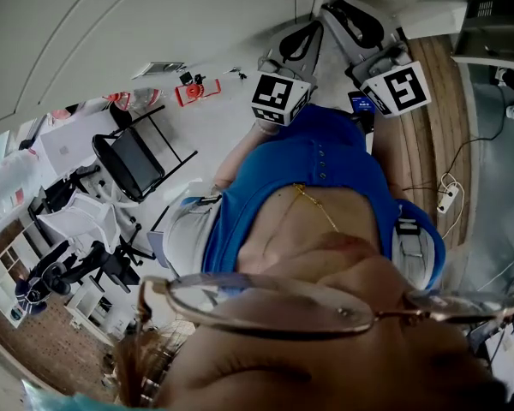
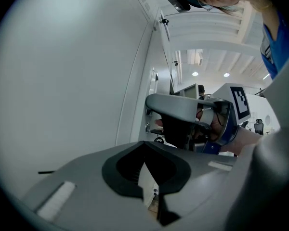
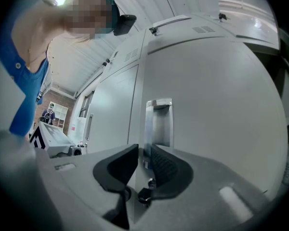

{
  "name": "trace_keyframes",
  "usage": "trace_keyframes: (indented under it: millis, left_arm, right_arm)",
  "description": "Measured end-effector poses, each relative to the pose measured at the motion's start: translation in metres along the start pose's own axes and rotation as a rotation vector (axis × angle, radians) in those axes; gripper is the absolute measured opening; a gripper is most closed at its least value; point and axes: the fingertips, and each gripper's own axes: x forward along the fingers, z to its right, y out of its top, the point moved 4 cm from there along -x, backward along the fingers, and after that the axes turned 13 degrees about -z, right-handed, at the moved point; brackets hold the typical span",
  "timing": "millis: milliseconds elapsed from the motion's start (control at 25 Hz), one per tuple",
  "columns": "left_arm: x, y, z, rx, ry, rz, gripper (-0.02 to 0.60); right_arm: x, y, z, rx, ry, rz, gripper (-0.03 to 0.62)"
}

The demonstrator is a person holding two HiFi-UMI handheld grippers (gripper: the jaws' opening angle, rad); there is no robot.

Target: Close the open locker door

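- the right gripper [image 3: 143,170] is pointing level at the grey locker door [image 3: 216,105], which is filling the right half of the right gripper view.
- its jaws are standing a narrow way apart, straddling the door's left edge just below the recessed metal handle [image 3: 158,121]. the pads are looking to be pressing on that edge from both sides.
- a neighbouring door [image 3: 111,114] is lying just left of that edge. whether a gap is remaining there cannot be told.
- the left gripper [image 2: 148,179] is hanging beside the right one, its jaws slightly parted and holding nothing, with only a pale strip of background showing through.
- in the head view, the person [image 1: 325,169] in a blue top is holding both grippers out toward the lockers.
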Motion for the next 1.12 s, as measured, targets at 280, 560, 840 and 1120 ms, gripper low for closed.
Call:
trace_keyframes:
  millis: [280, 560, 840, 1120]
  left_arm:
    - [0.011, -0.001, -0.001, -0.006, -0.008, -0.020, 0.000]
    - [0.018, -0.001, -0.004, 0.004, 0.033, -0.019, -0.002]
    - [0.022, -0.003, 0.000, 0.033, 0.044, -0.019, -0.002]
    - [0.024, 0.000, -0.005, 0.018, 0.059, -0.014, -0.002]
  right_arm:
    - [0.003, 0.001, 0.002, 0.000, -0.005, -0.001, 0.075]
    - [0.006, 0.003, 0.003, 0.000, -0.013, 0.000, 0.075]
    - [0.003, 0.007, -0.001, -0.001, -0.020, 0.012, 0.077]
    - [-0.010, -0.003, 0.011, -0.010, -0.079, 0.019, 0.077]
